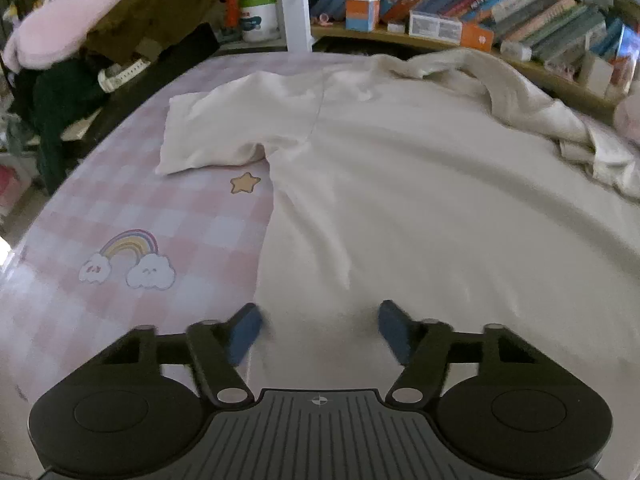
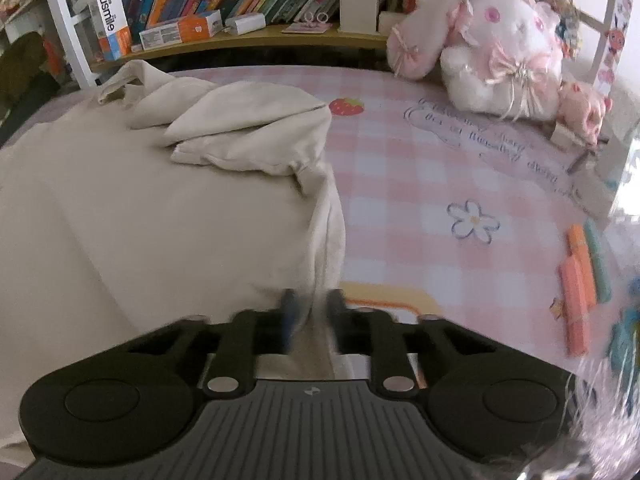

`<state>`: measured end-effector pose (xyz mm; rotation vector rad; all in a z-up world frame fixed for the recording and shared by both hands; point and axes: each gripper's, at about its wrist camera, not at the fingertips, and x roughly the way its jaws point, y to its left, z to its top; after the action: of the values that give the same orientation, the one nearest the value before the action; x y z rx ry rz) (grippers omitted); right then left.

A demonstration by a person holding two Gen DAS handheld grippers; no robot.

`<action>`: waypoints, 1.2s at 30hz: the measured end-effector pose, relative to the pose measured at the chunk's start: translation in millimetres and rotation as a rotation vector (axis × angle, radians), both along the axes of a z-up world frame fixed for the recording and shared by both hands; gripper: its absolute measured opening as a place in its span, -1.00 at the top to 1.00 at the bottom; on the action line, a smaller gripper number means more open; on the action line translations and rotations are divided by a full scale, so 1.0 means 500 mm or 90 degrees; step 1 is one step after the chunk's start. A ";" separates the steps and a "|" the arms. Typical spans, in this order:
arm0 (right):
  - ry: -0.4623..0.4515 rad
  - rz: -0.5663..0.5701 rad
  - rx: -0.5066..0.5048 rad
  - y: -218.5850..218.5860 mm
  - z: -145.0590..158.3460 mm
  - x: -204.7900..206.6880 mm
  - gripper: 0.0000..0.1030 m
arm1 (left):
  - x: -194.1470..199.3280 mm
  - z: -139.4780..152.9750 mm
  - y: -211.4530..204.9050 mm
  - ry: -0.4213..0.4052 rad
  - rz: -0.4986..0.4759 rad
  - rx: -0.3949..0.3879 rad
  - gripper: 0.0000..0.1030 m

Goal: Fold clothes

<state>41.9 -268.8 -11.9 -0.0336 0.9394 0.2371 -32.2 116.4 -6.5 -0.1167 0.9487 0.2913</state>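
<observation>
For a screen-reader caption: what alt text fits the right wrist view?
The right tool pinches the near side edge of a cream shirt spread on a pink checked tablecloth. A pink plush rabbit sits beyond, before a bookshelf.

Pink checked tabletop (image 1: 120, 208), crowded bookshelf (image 2: 248, 40) behind, dim light.

"usmile" on box (image 2: 111, 24) (shelf)

A cream shirt (image 1: 400, 184) lies across the pink-checked table (image 1: 120, 208); a plush rabbit (image 2: 500, 52) and markers (image 2: 580, 280) sit along its right edge.
</observation>
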 end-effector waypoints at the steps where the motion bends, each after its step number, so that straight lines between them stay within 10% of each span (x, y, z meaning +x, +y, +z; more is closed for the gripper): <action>1: 0.003 0.003 0.004 0.005 -0.001 -0.006 0.86 | 0.000 0.002 0.008 0.000 -0.002 -0.001 0.81; 20: 0.020 -0.014 -0.025 0.032 0.005 -0.041 0.86 | -0.021 0.011 0.024 0.022 -0.074 0.073 0.82; 25: -0.012 -0.020 -0.043 0.029 0.028 -0.036 0.34 | -0.025 0.056 0.000 -0.048 -0.091 0.107 0.21; 30: -0.075 0.029 -0.061 0.059 0.063 -0.002 0.30 | -0.009 0.069 -0.039 -0.120 -0.130 0.058 -0.33; 36: -0.085 0.094 -0.062 0.142 0.061 0.063 0.23 | 0.014 0.019 -0.108 -0.090 -0.211 0.069 -0.69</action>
<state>73.4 -197.6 18.4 -0.2063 0.8150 0.3219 -25.3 62.5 3.3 0.1176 0.7951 0.0277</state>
